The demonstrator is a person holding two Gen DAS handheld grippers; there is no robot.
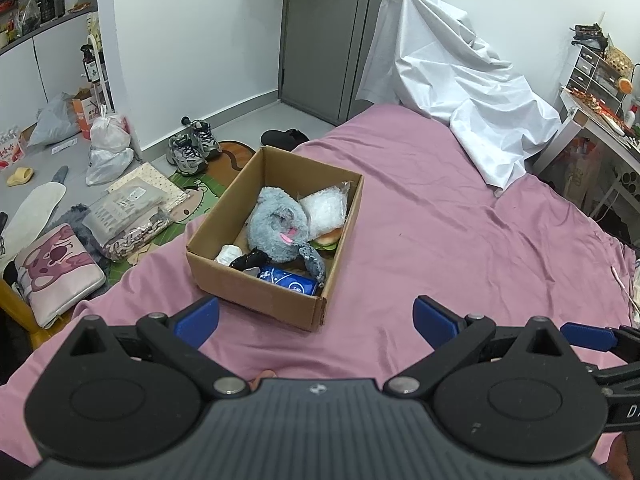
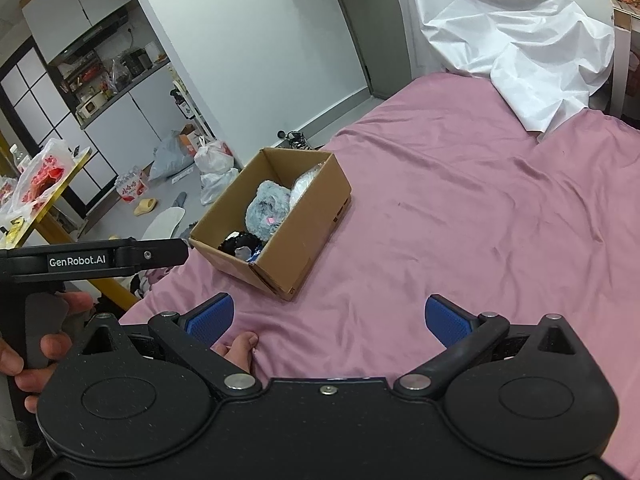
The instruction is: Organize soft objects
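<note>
Well, both tools hung back over the pink bed, left tool and right tool spread wide and empty. The cardboard box sat ahead, grey plush toy already inside among other items. Sorting looked nearly finished; next probably meant finding any stray soft thing.

- Ahead of my left gripper, whose finger pads are blue: a plain brown cardboard box.
- Inside it, a grey plush toy with a pink spot.
- Under everything, a plain pink bedsheet.
- Beyond, a white cloth.
</note>
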